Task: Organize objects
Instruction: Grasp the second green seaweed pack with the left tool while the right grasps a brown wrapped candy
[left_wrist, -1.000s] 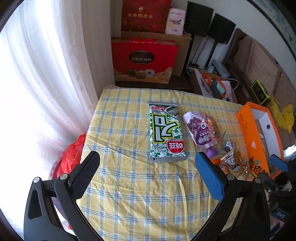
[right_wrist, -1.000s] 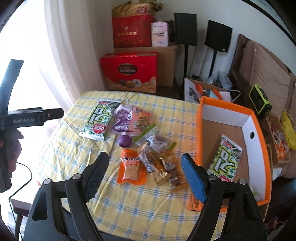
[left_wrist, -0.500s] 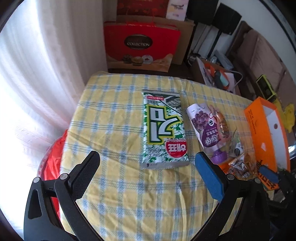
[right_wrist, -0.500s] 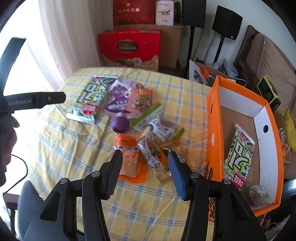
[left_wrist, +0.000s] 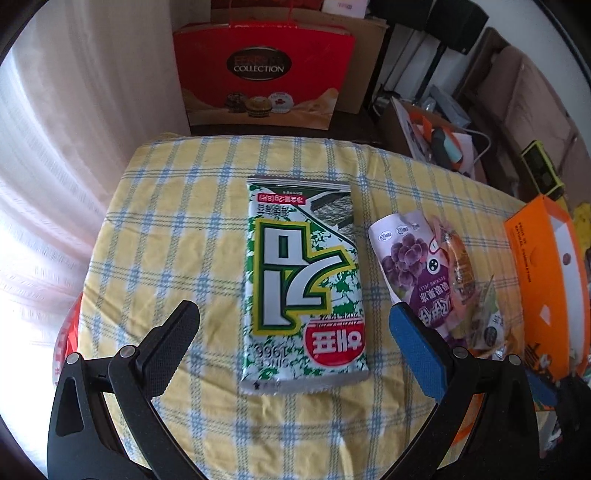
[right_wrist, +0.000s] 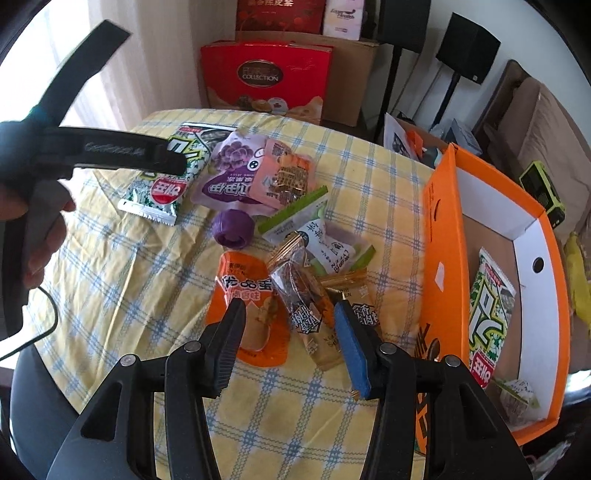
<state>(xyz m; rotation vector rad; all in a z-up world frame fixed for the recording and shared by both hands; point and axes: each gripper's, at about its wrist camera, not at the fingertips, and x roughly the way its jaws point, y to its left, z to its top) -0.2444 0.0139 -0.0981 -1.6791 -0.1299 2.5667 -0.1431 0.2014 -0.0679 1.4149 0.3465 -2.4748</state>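
A green and white seaweed packet (left_wrist: 303, 280) lies flat on the yellow checked tablecloth (left_wrist: 177, 229). My left gripper (left_wrist: 293, 310) hangs open above the packet's near end, a finger on either side and clear of it. A purple jelly pouch (left_wrist: 413, 266) lies to its right. My right gripper (right_wrist: 289, 304) hovers over a clear packet of brown snacks (right_wrist: 299, 288) beside an orange packet (right_wrist: 243, 291). Its jaws stand partly apart and the pads press on nothing. An orange box (right_wrist: 439, 240) at the right holds a second seaweed packet (right_wrist: 489, 314).
More small snack packets (right_wrist: 332, 247) and a purple cap (right_wrist: 234, 229) lie mid-table. Behind the table stand a red gift bag (left_wrist: 258, 74), a cardboard box and black speakers (right_wrist: 467, 48). A curtain (left_wrist: 74, 129) hangs left, a sofa (right_wrist: 546, 122) right. A hand (right_wrist: 44, 229) holds the left gripper.
My left gripper has come down and forward, so the seaweed packet looks larger between its fingers. My right gripper's jaws have narrowed and it has sunk toward the snack pile.
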